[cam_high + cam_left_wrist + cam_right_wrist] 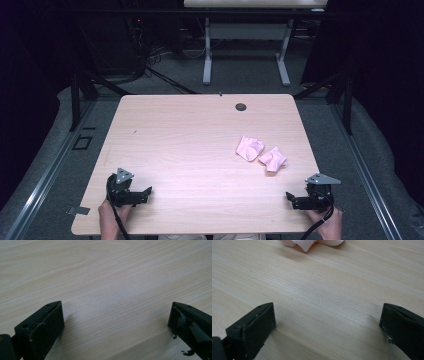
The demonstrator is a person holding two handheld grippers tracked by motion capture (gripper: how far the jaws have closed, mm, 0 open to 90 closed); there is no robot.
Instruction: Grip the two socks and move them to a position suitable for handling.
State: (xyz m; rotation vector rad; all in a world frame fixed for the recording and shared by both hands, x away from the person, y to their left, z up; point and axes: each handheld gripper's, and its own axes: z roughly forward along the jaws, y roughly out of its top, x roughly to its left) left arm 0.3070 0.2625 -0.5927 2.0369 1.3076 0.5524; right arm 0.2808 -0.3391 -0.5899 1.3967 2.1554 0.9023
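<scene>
Grippers rest spread and empty at the near table edge. Two crumpled pink cloth pieces lie side by side toward the light wooden table's right, nearer the right gripper, just ahead of it; the left gripper sits well apart.

The left gripper, jaws wide apart, apparently hovers over bare wooden table.

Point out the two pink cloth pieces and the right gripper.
left pink cloth [249, 148], high view, middle of the crumpled piece
right pink cloth [273, 159], high view, its centre
right gripper [290, 199], high view, between its open jaw tips
</scene>
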